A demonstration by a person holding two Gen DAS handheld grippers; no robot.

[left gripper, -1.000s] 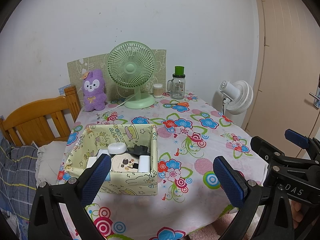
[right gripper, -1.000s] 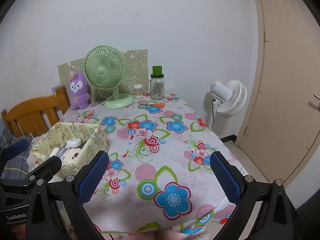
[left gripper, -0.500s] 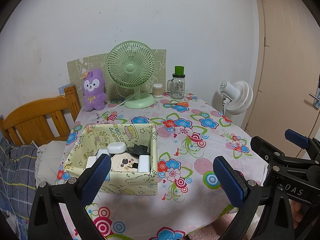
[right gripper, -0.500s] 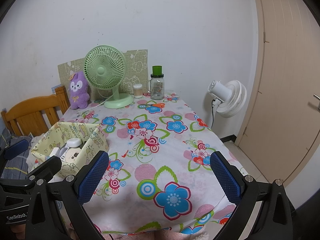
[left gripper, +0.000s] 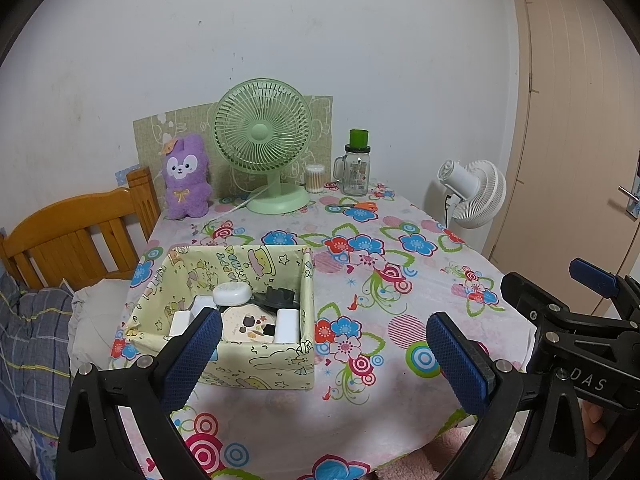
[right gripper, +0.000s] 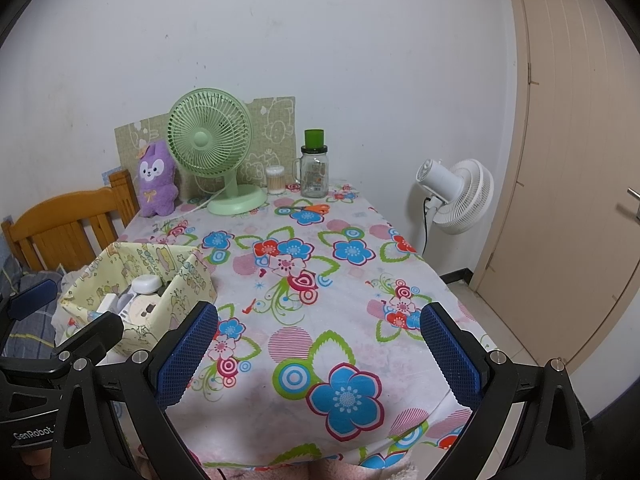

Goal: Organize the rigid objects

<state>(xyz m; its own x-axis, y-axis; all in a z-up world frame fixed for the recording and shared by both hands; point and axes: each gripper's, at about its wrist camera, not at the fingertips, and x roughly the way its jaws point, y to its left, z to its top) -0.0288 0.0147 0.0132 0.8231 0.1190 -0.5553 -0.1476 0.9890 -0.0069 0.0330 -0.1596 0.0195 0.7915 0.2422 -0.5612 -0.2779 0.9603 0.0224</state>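
A pale yellow patterned fabric box [left gripper: 248, 366] sits on the left of the flowered table; it also shows in the right wrist view [right gripper: 192, 276]. Inside lie a white oval case [left gripper: 232, 294], a round patterned disc [left gripper: 250, 322], white blocks [left gripper: 287, 324] and a black part [left gripper: 278, 296]. My left gripper [left gripper: 324, 356] is open and empty, held above the table's near edge in front of the box. My right gripper [right gripper: 318, 354] is open and empty, right of the box over the near edge.
At the table's back stand a green desk fan [left gripper: 264, 148], a purple plush toy [left gripper: 186, 176], a cotton swab jar [left gripper: 315, 178], a glass jar with green lid [left gripper: 356, 168] and orange scissors [left gripper: 360, 206]. A wooden chair [left gripper: 76, 228] is left, a white floor fan [left gripper: 476, 194] and a door [left gripper: 580, 120] right.
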